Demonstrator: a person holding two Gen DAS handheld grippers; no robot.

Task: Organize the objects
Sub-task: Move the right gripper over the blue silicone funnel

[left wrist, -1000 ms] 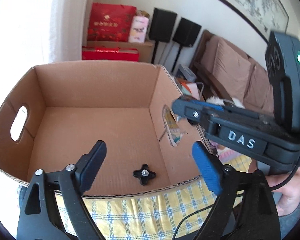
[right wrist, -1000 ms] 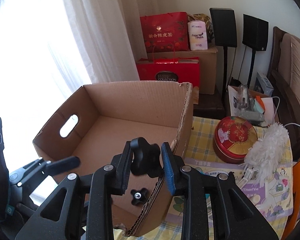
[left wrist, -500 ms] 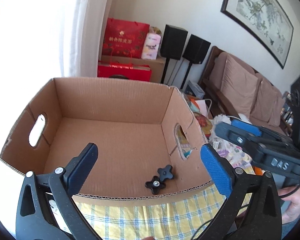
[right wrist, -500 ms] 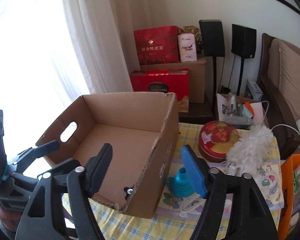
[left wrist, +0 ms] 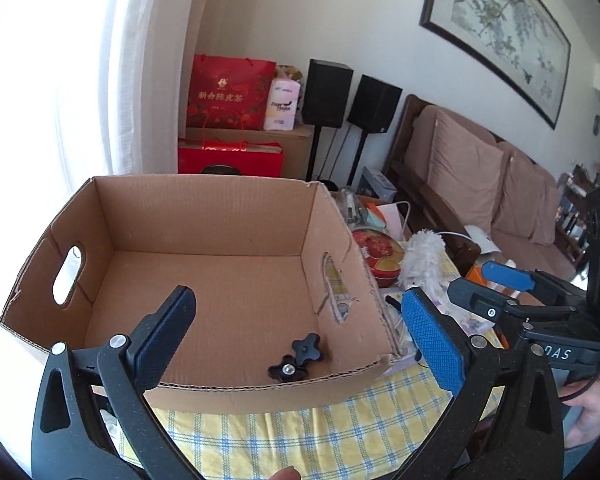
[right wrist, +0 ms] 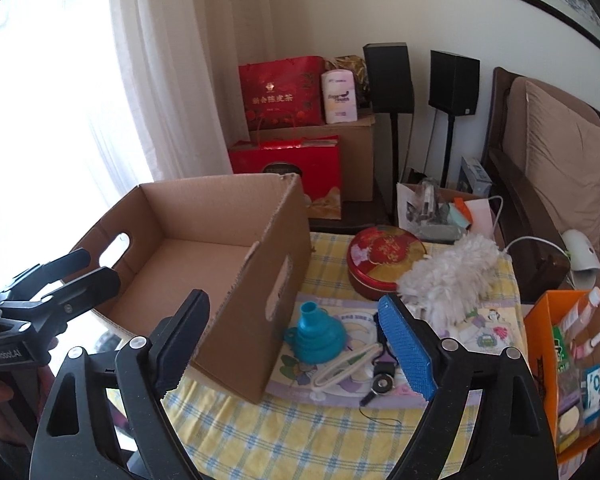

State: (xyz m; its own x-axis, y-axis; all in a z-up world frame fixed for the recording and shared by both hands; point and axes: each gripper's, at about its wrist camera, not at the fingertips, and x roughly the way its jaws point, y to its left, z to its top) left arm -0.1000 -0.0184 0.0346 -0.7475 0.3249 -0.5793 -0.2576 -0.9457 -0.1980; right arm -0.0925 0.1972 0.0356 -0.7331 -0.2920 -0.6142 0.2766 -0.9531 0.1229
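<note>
An open cardboard box [left wrist: 204,216] stands on a yellow checked tablecloth [left wrist: 300,432]. Two black star knobs [left wrist: 296,358] lie on its floor near the front right corner. My left gripper [left wrist: 300,336] is open and empty, above the box's near edge. My right gripper [right wrist: 296,340] is open and empty, to the right of the box [right wrist: 236,280], over a blue funnel [right wrist: 318,334], a white clip [right wrist: 344,370] and a black lanyard [right wrist: 380,376]. The right gripper also shows at the right of the left wrist view [left wrist: 512,292].
A red round tin [right wrist: 384,258] and a white fluffy duster [right wrist: 448,276] lie behind the funnel. An orange box of small items [right wrist: 568,364] stands at the table's right edge. Red gift bags [right wrist: 284,92], speakers and a sofa stand behind.
My right gripper opened and dropped its black knob into the box beside the first one, then moved right, out of the box. My left gripper pulled back a little.
</note>
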